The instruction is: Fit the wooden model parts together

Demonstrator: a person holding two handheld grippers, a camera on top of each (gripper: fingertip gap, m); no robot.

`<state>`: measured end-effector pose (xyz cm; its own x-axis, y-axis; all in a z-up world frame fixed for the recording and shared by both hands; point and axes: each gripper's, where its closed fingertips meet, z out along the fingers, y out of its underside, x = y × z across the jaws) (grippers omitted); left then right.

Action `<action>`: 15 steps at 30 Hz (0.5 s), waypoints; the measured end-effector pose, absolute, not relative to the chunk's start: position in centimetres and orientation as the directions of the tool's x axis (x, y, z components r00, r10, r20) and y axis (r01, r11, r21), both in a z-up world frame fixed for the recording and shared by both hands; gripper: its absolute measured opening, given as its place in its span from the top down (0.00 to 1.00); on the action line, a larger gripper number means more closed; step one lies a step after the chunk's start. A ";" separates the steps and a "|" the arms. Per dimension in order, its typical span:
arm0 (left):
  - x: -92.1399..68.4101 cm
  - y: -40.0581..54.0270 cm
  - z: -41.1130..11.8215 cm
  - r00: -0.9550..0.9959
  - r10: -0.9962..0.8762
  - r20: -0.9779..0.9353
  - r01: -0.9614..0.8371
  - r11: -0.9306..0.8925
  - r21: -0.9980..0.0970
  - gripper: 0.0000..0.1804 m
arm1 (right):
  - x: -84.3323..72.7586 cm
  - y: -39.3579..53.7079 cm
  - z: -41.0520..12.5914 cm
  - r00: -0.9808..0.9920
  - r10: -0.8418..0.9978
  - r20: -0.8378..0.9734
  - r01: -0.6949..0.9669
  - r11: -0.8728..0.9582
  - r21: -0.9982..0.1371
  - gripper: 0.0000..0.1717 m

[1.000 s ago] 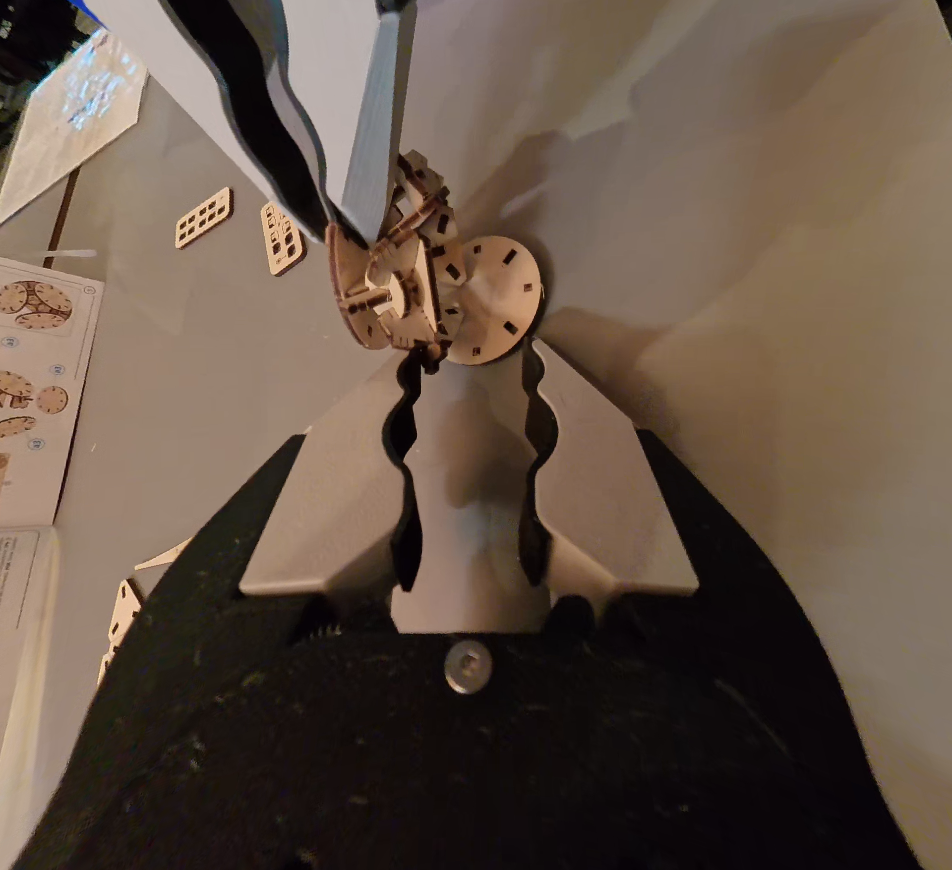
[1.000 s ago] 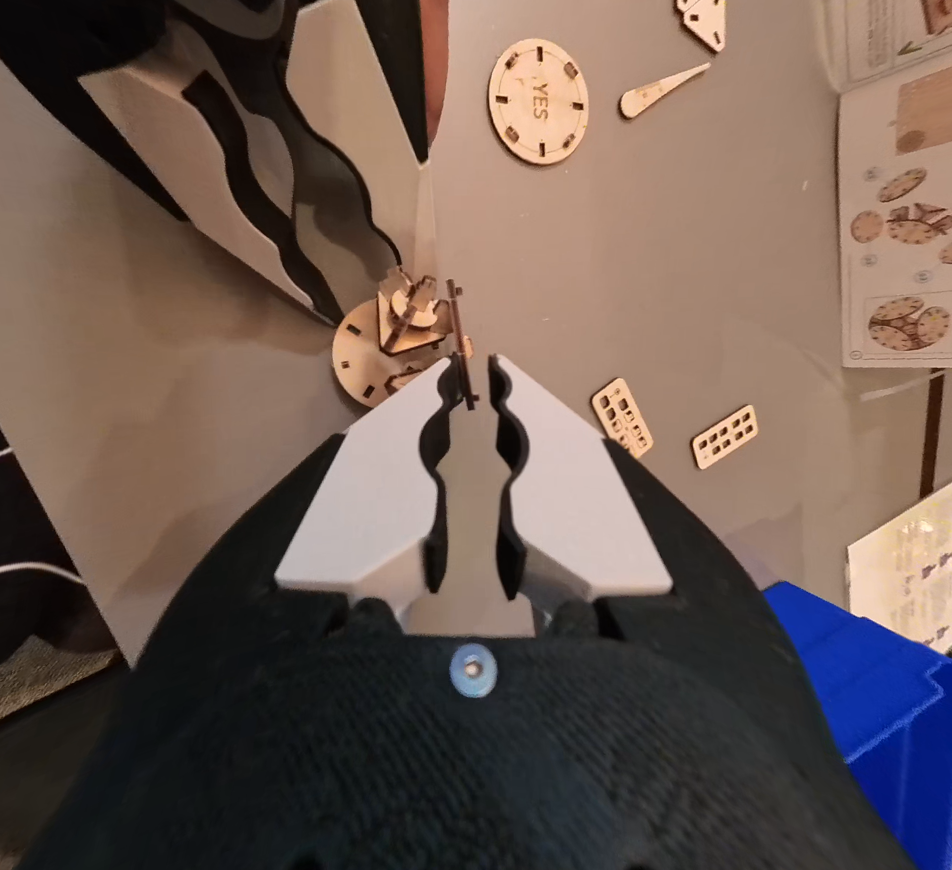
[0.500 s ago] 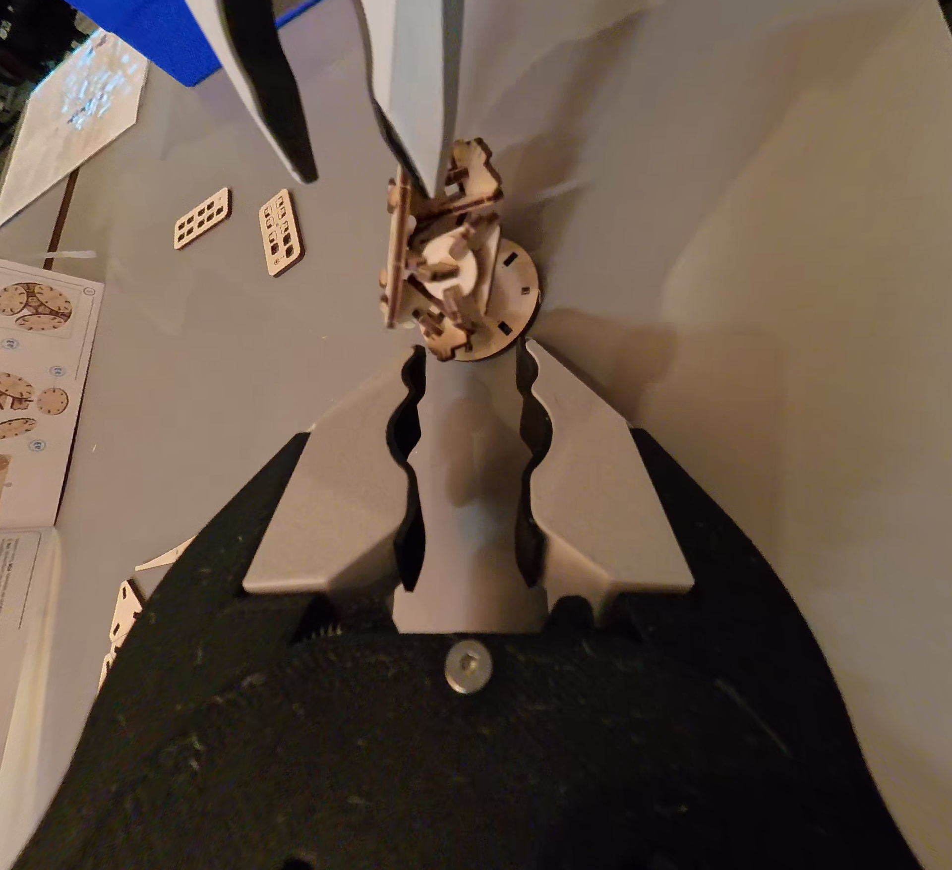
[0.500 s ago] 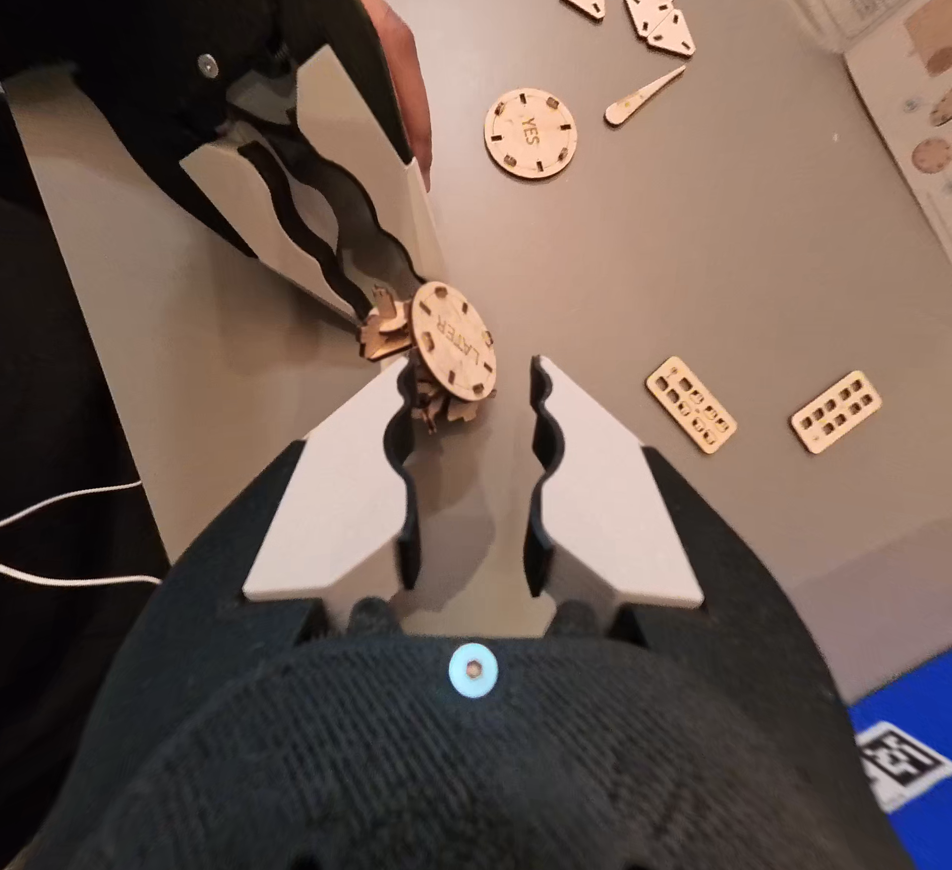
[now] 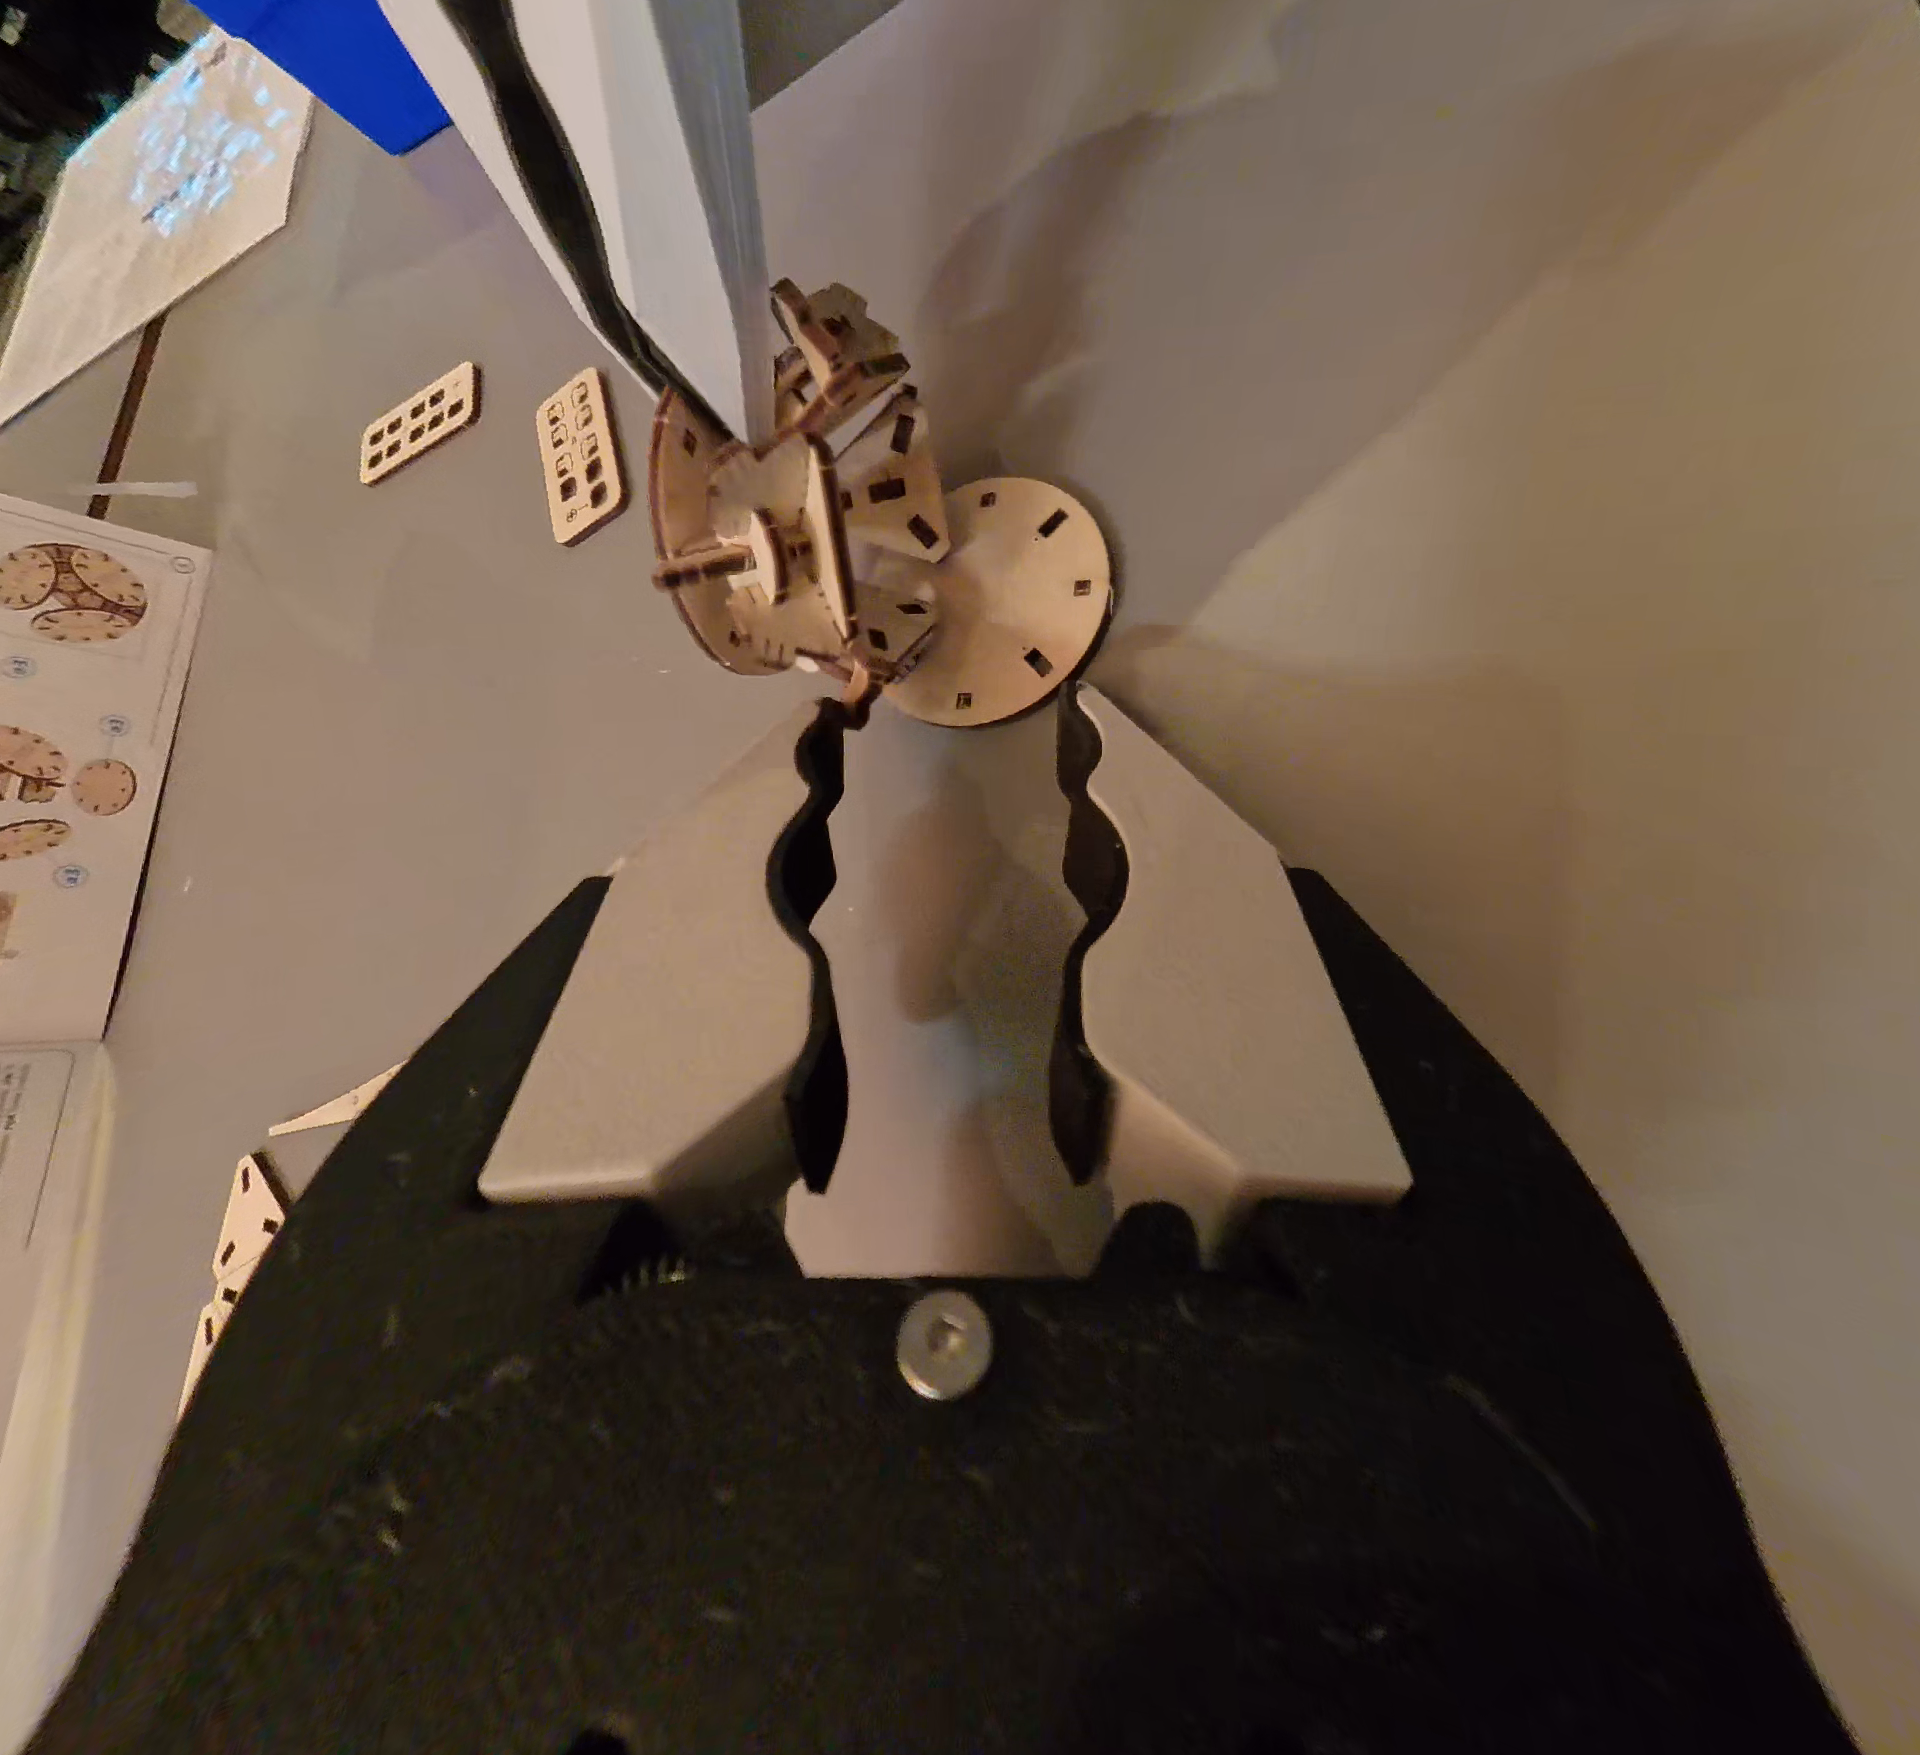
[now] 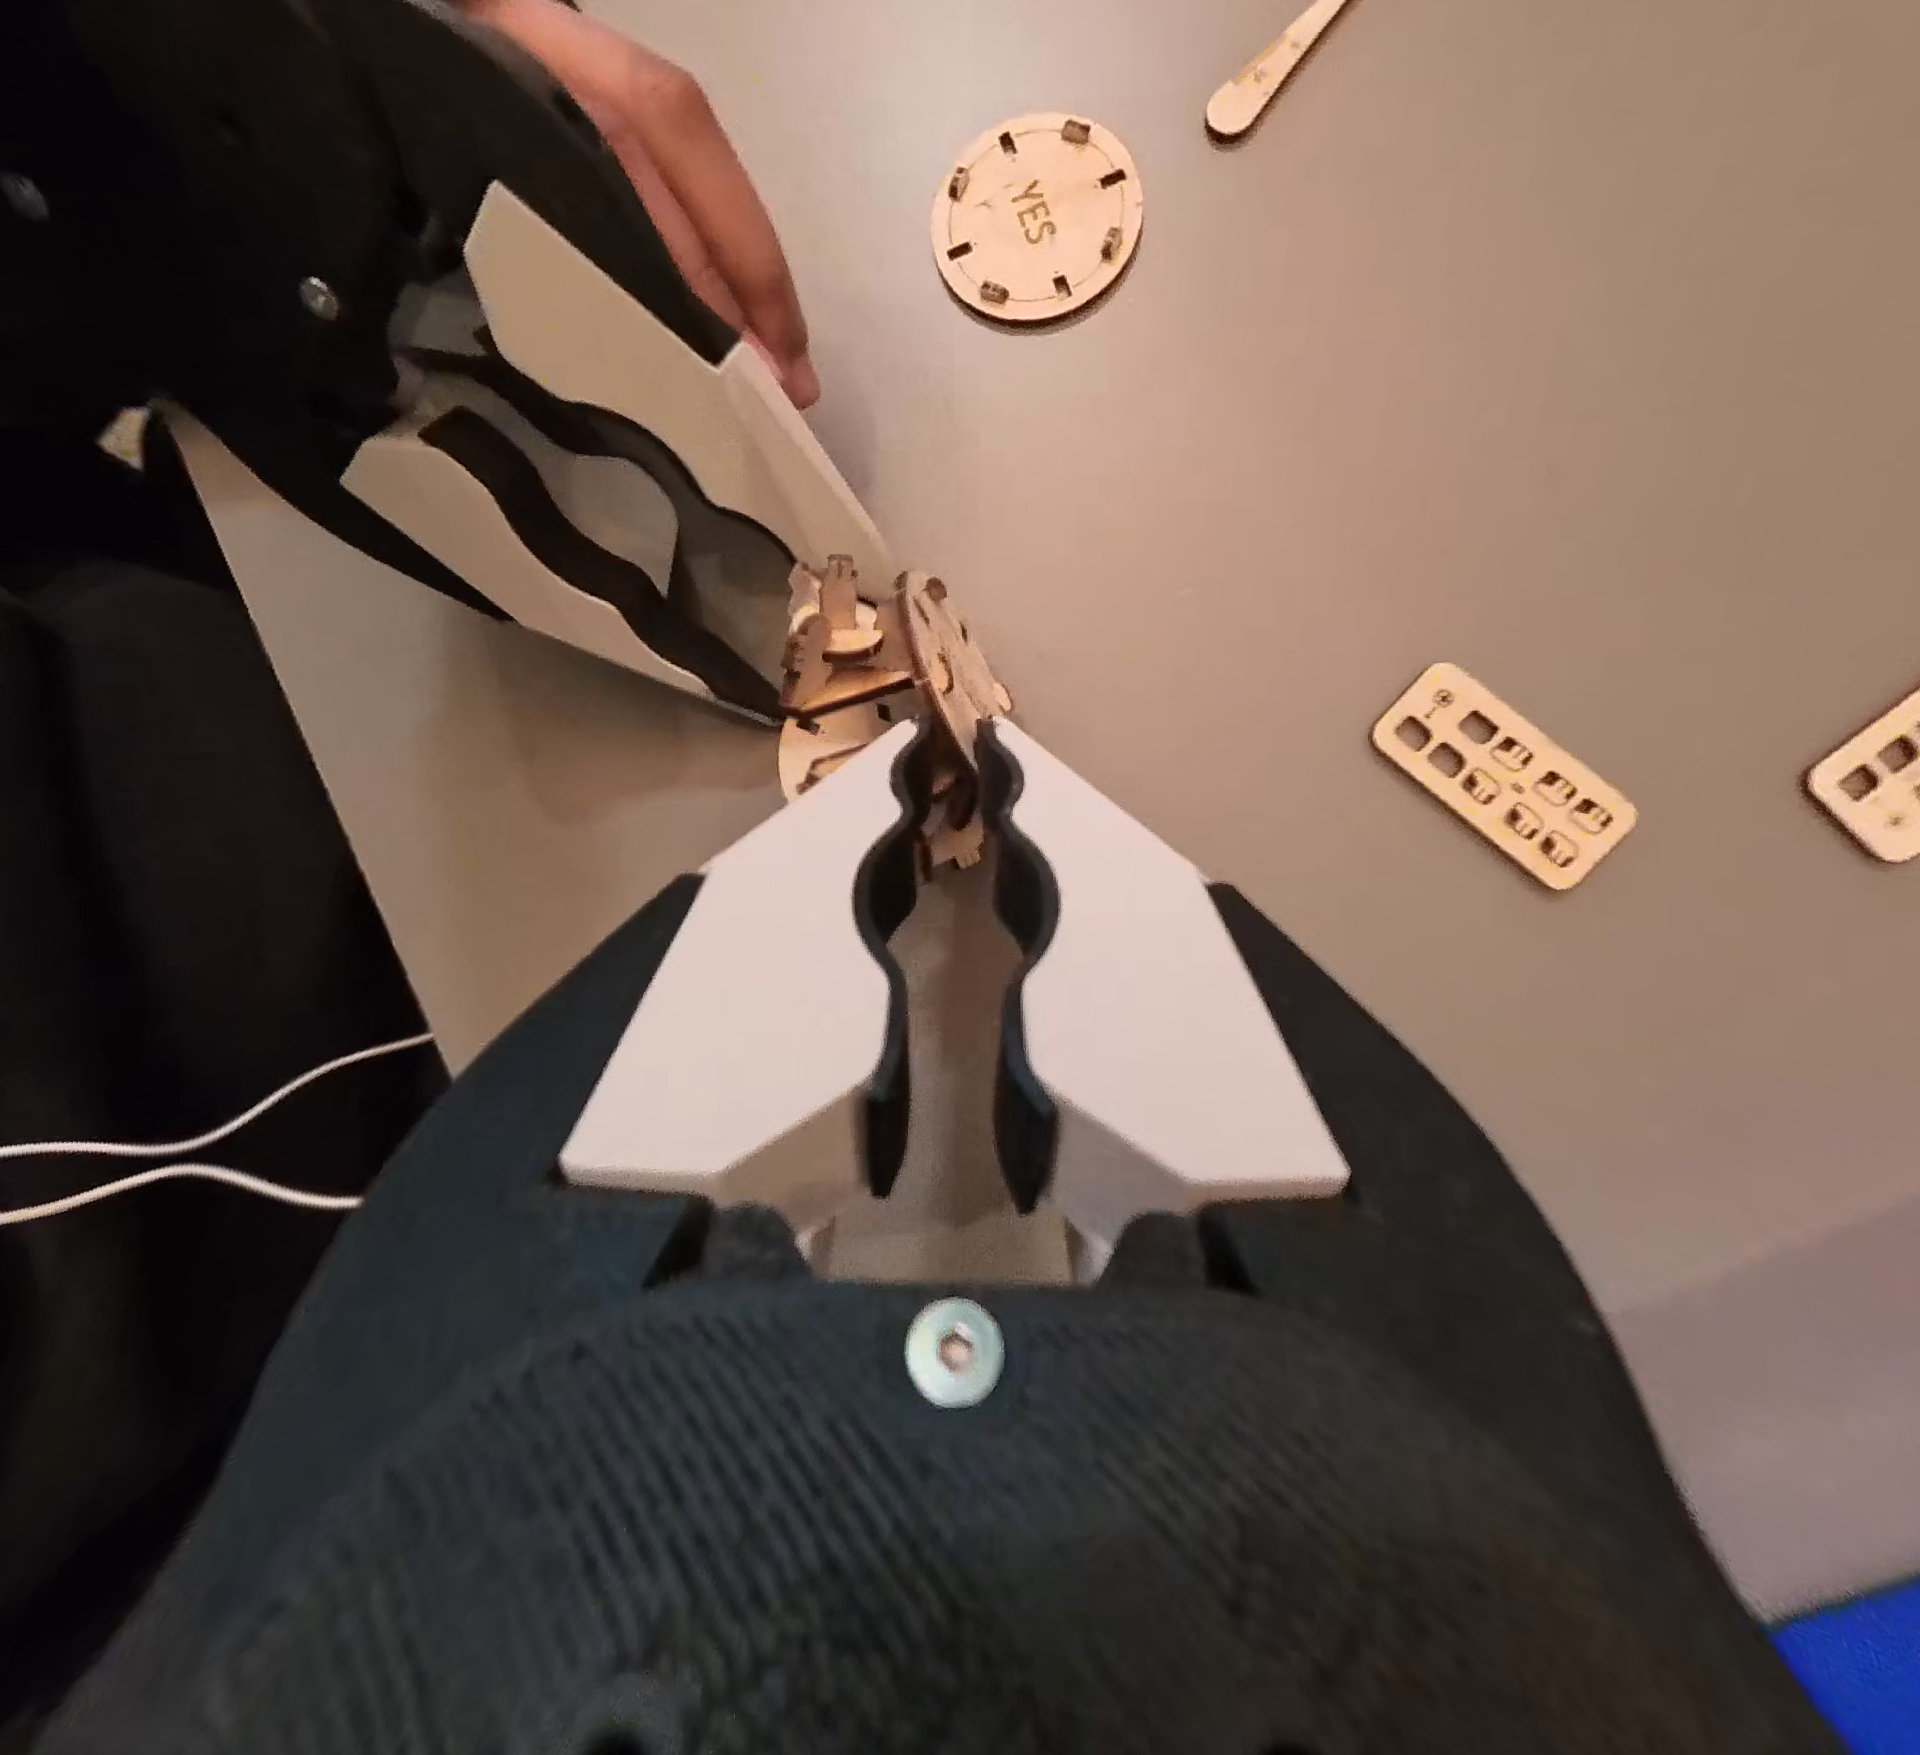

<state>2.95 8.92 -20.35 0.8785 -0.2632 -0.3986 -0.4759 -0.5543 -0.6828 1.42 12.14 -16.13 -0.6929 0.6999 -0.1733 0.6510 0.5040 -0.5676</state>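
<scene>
**At table centre: wooden assembly clamped in right gripper**

On the grey table, the right gripper stands narrow, with both pads pressed on the upright disc of the small wooden assembly. The left gripper stands wide just beside the assembly and grips nothing; one fingertip sits at a lower tab. Well apart to the right lie a loose round disc, a slotted plate and a pointer piece.
</scene>
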 end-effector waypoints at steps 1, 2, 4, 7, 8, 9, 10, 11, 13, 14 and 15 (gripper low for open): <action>2.9 8.9 -20.4 0.879 -0.263 -0.397 -0.475 -0.555 -0.683 0.78 | 1.4 12.2 -16.2 -0.685 0.704 -0.186 0.660 0.493 -0.567 0.97; 2.9 8.9 -20.4 0.880 -0.263 -0.395 -0.473 -0.555 -0.684 0.78 | 1.3 12.2 -16.2 -0.681 0.707 -0.191 0.664 0.486 -0.568 0.97; 2.9 8.9 -20.4 0.880 -0.263 -0.395 -0.473 -0.556 -0.684 0.78 | 1.3 12.2 -16.2 -0.683 0.708 -0.178 0.658 0.491 -0.571 0.97; 2.9 8.9 -20.3 0.878 -0.260 -0.402 -0.476 -0.554 -0.683 0.78 | 1.1 12.3 -16.2 -0.694 0.708 -0.130 0.637 0.519 -0.570 0.97; 2.9 8.9 -20.3 0.877 -0.259 -0.404 -0.477 -0.554 -0.682 0.78 | 1.0 12.4 -16.2 -0.698 0.707 -0.113 0.630 0.531 -0.567 0.98; 2.9 8.9 -20.3 0.876 -0.257 -0.408 -0.479 -0.553 -0.681 0.78 | 0.9 12.4 -16.2 -0.703 0.703 -0.103 0.624 0.541 -0.564 0.98; 2.9 8.9 -20.3 0.875 -0.256 -0.411 -0.481 -0.552 -0.681 0.78 | 0.9 12.4 -16.3 -0.709 0.698 -0.101 0.619 0.548 -0.563 0.98; 2.9 8.9 -20.3 0.874 -0.255 -0.414 -0.483 -0.552 -0.680 0.78 | 0.9 12.4 -16.3 -0.714 0.693 -0.101 0.615 0.552 -0.563 0.98; 2.9 8.9 -20.3 0.874 -0.254 -0.415 -0.483 -0.553 -0.679 0.78 | 0.8 12.4 -16.3 -0.731 0.675 -0.101 0.598 0.564 -0.570 0.98; 2.8 8.9 -20.3 0.874 -0.252 -0.416 -0.483 -0.554 -0.678 0.78 | 0.9 12.5 -16.3 -0.746 0.660 -0.090 0.580 0.576 -0.577 0.98; 2.8 8.9 -20.3 0.874 -0.251 -0.416 -0.482 -0.555 -0.678 0.79 | 0.9 12.6 -16.2 -0.760 0.645 -0.078 0.559 0.588 -0.585 0.98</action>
